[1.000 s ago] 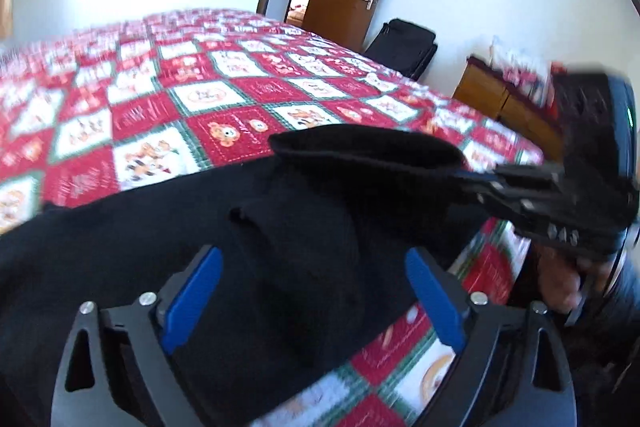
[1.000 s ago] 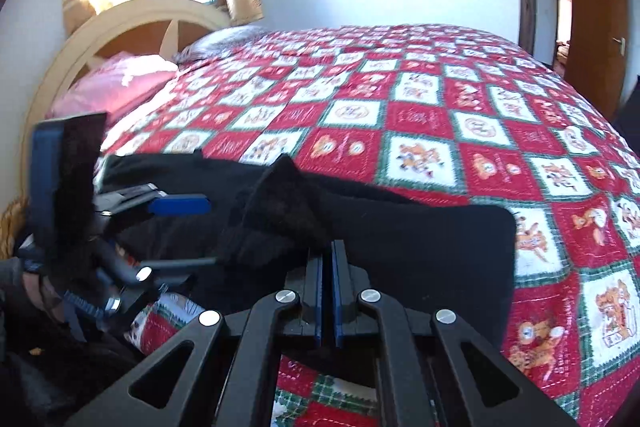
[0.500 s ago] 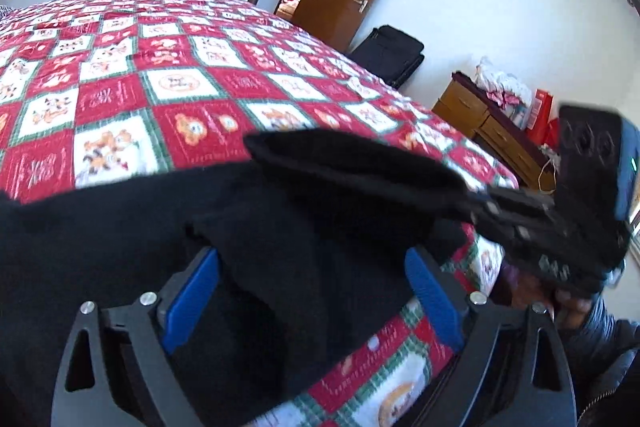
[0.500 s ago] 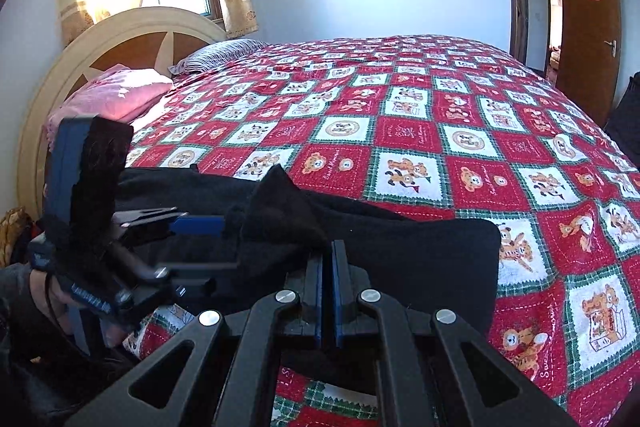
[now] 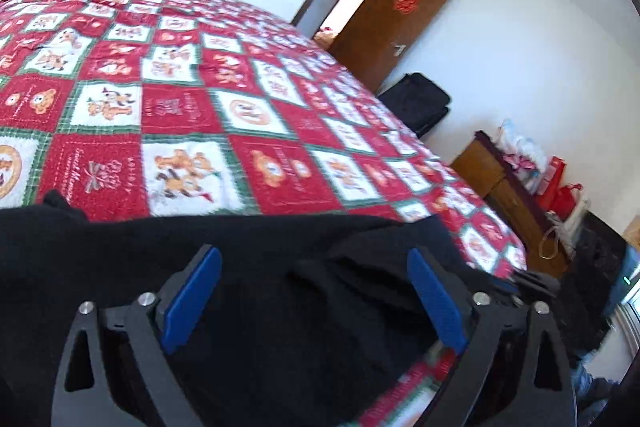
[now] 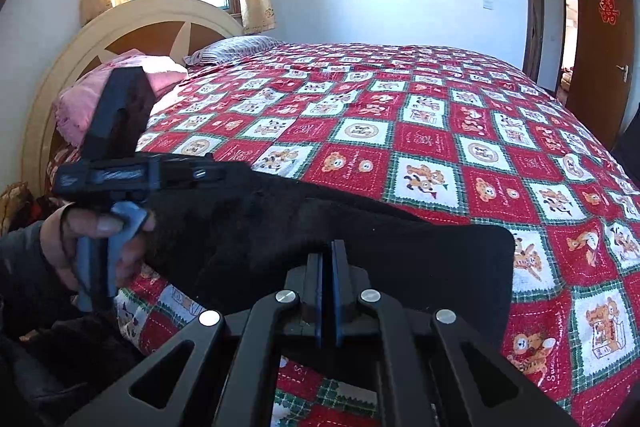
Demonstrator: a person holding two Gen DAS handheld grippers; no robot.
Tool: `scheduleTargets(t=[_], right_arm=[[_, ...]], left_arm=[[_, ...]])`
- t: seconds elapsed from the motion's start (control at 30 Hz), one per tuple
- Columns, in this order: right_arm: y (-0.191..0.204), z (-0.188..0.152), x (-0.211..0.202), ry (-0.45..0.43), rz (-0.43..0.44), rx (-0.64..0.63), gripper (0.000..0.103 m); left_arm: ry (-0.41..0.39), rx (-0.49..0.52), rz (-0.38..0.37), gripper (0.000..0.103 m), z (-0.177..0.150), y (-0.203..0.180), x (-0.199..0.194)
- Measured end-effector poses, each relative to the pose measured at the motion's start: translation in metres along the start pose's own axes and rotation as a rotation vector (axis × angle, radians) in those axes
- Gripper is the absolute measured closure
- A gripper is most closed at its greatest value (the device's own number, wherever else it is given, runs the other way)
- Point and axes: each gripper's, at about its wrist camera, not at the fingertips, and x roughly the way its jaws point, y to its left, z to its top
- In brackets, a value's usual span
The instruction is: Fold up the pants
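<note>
Black pants (image 6: 360,239) lie stretched along the near edge of the bed. My right gripper (image 6: 328,255) is shut on the pants' near edge and holds the cloth taut. My left gripper (image 5: 314,267) is open, its blue pads (image 5: 192,297) on either side of bunched black cloth (image 5: 280,307). In the right wrist view the left gripper's fingertips are hidden behind the pants at their left end; only its body (image 6: 132,175) and the hand show. The right gripper's body shows at the right edge of the left wrist view (image 5: 536,285).
The bed has a red, white and green patchwork quilt (image 6: 420,131). A cream headboard (image 6: 132,27) and pink pillow (image 6: 80,99) stand at the left. A brown door (image 5: 392,27), black suitcase (image 5: 420,103) and wooden cabinet (image 5: 496,179) lie beyond the bed's foot.
Both grippers have risen and the pants are pulled tauter and flatter along the bed edge. The raised fold in the middle has smoothed out. The left gripper stays open, the right stays shut.
</note>
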Motion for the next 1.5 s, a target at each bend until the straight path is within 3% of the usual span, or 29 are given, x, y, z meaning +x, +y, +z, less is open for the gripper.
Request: scheduleTargets(t=[0.1, 0.23, 0.37, 0.53, 0.6, 0.73, 0.77, 0.87, 0.93, 1.0, 1.1, 1.17, 1.3, 1.37, 1.5], right_arm=[[-0.008, 0.001, 0.0, 0.001, -0.013, 0.03, 0.099], [-0.01, 0.0, 0.001, 0.005, -0.025, 0.029, 0.099], [-0.012, 0.001, 0.0, 0.0, -0.026, 0.035, 0.099], [-0.016, 0.003, -0.003, -0.009, -0.021, 0.047, 0.099], [-0.013, 0.002, -0.003, -0.009, -0.013, 0.044, 0.099], [-0.001, -0.001, 0.004, 0.006, 0.011, 0.02, 0.099], [0.003, -0.003, 0.008, 0.023, 0.03, 0.009, 0.099], [0.029, -0.019, 0.033, 0.197, 0.125, -0.11, 0.099], [0.049, -0.031, 0.034, 0.224, 0.079, -0.251, 0.098], [0.052, -0.031, 0.026, 0.222, 0.07, -0.298, 0.098], [0.026, -0.026, -0.002, 0.178, 0.095, -0.236, 0.097], [0.001, -0.024, -0.017, 0.148, 0.051, -0.163, 0.095], [-0.061, -0.029, -0.033, 0.104, -0.079, 0.028, 0.075], [-0.083, -0.034, -0.031, 0.111, -0.078, 0.109, 0.074], [-0.087, -0.038, -0.023, 0.128, -0.068, 0.118, 0.074]], left_arm=[[0.04, -0.011, -0.097, 0.003, -0.007, -0.009, 0.004], [0.088, -0.01, -0.099, 0.003, -0.01, -0.016, 0.021], [0.105, -0.036, -0.152, 0.003, -0.008, -0.02, 0.032], [0.039, -0.184, -0.216, 0.003, 0.011, 0.007, 0.036], [0.013, -0.244, -0.206, 0.003, 0.016, 0.02, 0.034], [-0.006, -0.248, -0.19, 0.003, 0.016, 0.023, 0.026], [-0.01, -0.236, -0.182, 0.003, 0.014, 0.022, 0.022], [-0.03, -0.198, -0.129, 0.003, 0.006, 0.017, 0.007], [-0.034, -0.154, -0.088, 0.003, 0.001, 0.01, -0.002], [-0.015, -0.07, -0.052, 0.003, -0.005, -0.005, -0.009], [0.02, -0.001, -0.104, 0.003, -0.013, -0.025, -0.015], [0.057, 0.067, -0.104, 0.003, -0.019, -0.042, -0.009], [0.166, 0.183, -0.022, 0.013, -0.033, -0.064, 0.015], [0.185, 0.255, 0.017, 0.013, -0.041, -0.075, 0.018], [0.178, 0.422, 0.079, 0.011, -0.056, -0.094, 0.016]])
